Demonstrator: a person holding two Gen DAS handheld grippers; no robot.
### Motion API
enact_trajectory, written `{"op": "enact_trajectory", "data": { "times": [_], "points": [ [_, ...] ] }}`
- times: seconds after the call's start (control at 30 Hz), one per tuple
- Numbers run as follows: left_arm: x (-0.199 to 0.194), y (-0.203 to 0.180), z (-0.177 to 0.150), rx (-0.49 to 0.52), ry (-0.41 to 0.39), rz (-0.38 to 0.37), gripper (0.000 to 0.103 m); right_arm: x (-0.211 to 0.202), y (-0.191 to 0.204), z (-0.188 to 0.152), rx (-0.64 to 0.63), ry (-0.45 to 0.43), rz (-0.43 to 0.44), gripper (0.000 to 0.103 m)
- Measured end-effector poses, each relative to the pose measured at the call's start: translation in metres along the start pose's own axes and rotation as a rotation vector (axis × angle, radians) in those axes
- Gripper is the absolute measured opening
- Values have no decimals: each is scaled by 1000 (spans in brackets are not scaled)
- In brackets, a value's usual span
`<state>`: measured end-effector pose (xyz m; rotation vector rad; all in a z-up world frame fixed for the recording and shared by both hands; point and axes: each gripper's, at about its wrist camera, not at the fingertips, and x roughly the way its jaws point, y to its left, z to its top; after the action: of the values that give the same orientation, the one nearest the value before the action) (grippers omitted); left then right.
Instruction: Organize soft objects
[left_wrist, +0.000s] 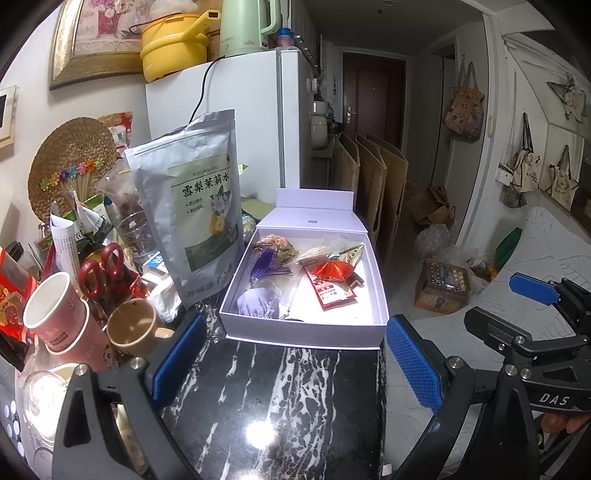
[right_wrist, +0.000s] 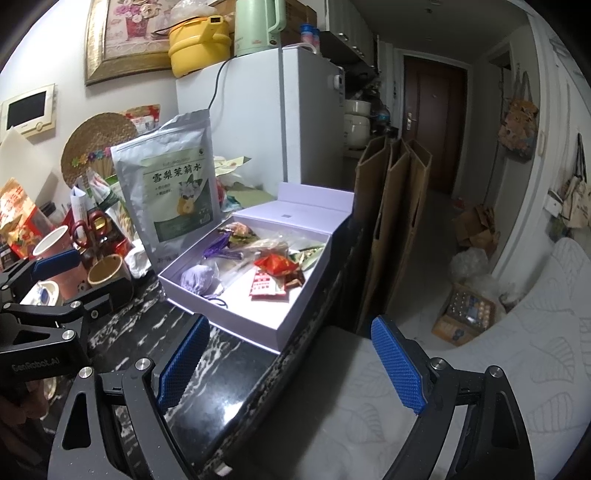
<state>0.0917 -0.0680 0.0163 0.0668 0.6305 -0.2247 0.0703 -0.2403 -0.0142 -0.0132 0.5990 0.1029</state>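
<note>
Hovering short of box (left_wrist: 306, 325) | both grippers (left_wrist: 295, 363) (right_wrist: 291, 363) spread wide, empty | pouch (left_wrist: 256, 301) in box's near-left corner | likely light, squashy, slippery satin | best pinched mid-body, gently

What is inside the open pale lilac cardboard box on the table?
The pale lilac cardboard box holds a lavender fabric pouch, a purple tassel, a red foil sachet and crumpled wrappers. What lies beneath them is hidden.

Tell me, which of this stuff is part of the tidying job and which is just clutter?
Job: white box, lavender pouch, purple tassel, red sachet.
Clutter: silver tea pouch, red scissors, paper cups, brown mug, yellow pot.
</note>
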Motion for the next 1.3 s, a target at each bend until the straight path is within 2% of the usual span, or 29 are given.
{"op": "enact_trajectory", "data": {
  "times": [1.3],
  "points": [
    [-13, -1, 1, -17, -5, -29, 99, -14, 1, 0, -9, -14, -18, 90]
  ]
}}
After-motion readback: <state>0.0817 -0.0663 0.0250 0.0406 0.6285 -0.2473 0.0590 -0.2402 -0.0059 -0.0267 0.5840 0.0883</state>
